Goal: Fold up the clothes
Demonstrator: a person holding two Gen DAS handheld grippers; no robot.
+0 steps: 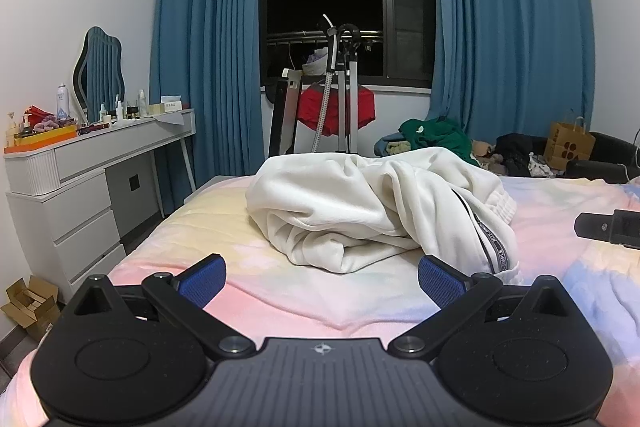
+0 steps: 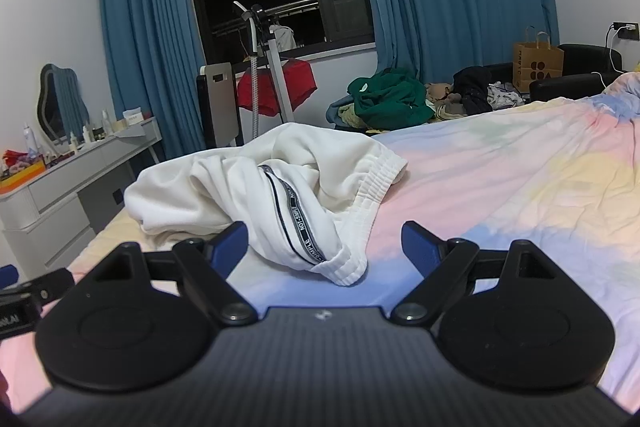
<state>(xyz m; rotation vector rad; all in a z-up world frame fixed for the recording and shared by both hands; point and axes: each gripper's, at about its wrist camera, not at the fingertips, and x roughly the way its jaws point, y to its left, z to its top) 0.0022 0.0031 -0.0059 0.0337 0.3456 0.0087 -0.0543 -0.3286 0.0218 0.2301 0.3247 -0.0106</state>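
Observation:
A crumpled pair of white sweatpants (image 1: 376,211) with a black lettered side stripe lies in a heap on the pastel bedspread (image 1: 280,303). It also shows in the right wrist view (image 2: 280,187), with the ribbed waistband to the right and a cuff nearest me. My left gripper (image 1: 322,281) is open and empty, just short of the heap's near edge. My right gripper (image 2: 324,247) is open and empty, its blue pads either side of the near cuff without touching it. The right gripper's tip shows in the left wrist view (image 1: 608,227).
A grey dresser (image 1: 80,187) with bottles and a mirror stands left of the bed. A garment steamer stand (image 1: 340,87) with a red garment stands by the window. A green clothes pile (image 2: 388,99), a paper bag (image 2: 538,63) and a black sofa lie beyond the bed.

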